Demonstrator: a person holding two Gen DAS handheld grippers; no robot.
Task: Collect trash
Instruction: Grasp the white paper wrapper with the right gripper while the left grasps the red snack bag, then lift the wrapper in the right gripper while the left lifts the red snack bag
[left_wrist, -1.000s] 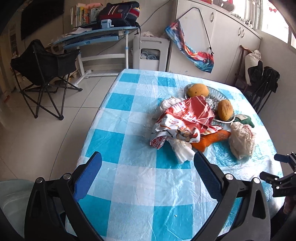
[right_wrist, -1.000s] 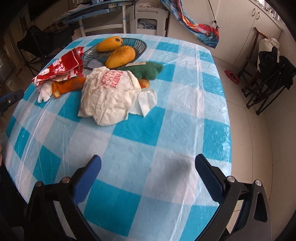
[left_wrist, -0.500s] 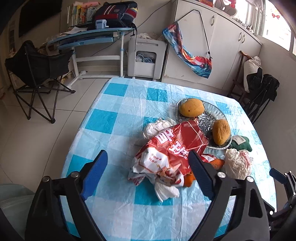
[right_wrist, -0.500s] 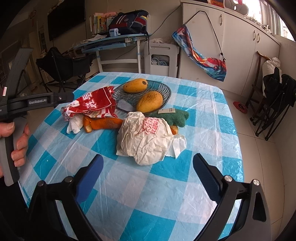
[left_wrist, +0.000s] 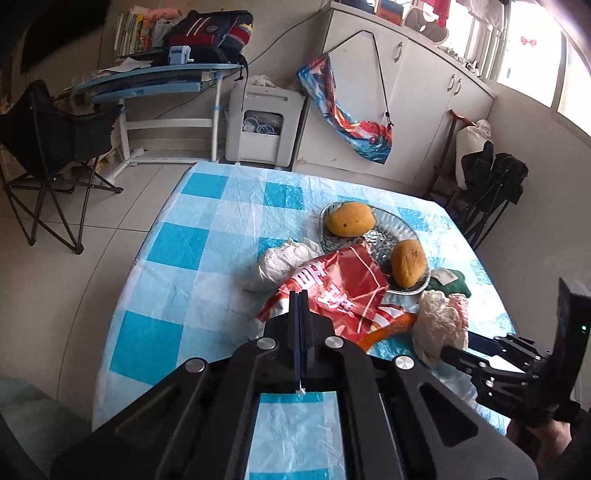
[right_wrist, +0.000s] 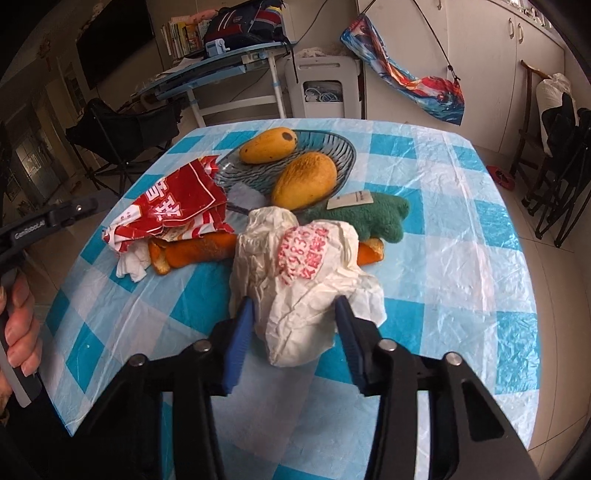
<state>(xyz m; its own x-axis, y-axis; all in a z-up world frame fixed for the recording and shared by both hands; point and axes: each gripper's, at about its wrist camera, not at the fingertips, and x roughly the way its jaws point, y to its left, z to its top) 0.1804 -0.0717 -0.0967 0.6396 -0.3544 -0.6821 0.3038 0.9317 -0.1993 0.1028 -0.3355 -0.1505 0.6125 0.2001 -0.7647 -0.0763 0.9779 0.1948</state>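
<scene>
On the blue and white checked table lies a pile of trash. The right gripper has just been closing, and its blue pads now squeeze the crumpled white paper bag at the near side of the pile. The left gripper has just snapped fully shut, its tips at the near edge of the red wrapper; whether it pinches the wrapper is hard to tell. Orange peel lies under the wrapper. Two mangoes sit in a glass dish on the far side.
</scene>
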